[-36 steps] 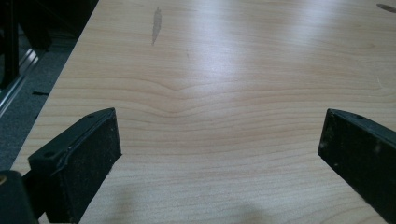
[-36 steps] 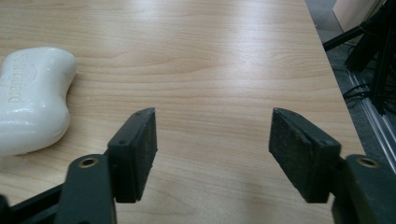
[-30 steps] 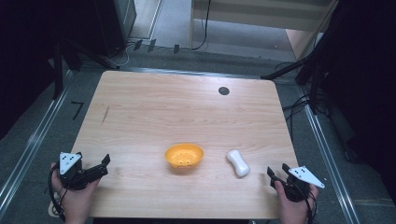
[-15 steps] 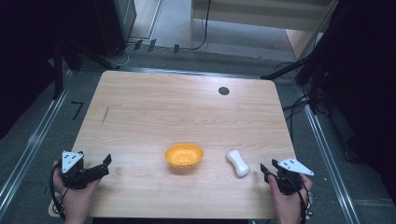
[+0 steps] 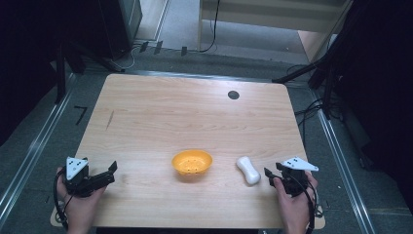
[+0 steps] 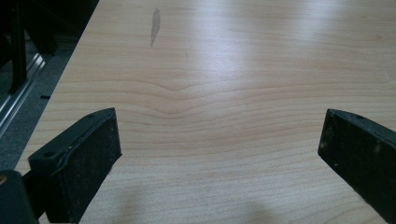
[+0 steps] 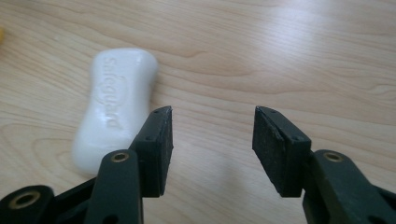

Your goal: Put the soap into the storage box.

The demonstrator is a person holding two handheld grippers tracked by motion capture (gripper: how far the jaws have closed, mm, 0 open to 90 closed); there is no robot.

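A white bar of soap (image 5: 248, 169) lies on the wooden table (image 5: 195, 117), right of a small orange bowl (image 5: 192, 163). My right gripper (image 5: 272, 171) is held just right of the soap, near the table's front edge. In the right gripper view the soap (image 7: 116, 102) lies left of the left jaw, and the right gripper (image 7: 212, 135) is open over bare wood. My left gripper (image 5: 111, 171) rests at the front left corner, far from the bowl. The left gripper view has the left gripper (image 6: 219, 140) wide open above the bare table top.
A small black round mark (image 5: 234, 95) sits near the table's far edge. A faint dark streak (image 5: 111, 119) marks the wood at the left. Metal rails and cables run along the floor on both sides. A wide stretch of bare wood lies beyond the bowl.
The right gripper has moved forward and a little left, closer to the soap. The left gripper has hardly moved.
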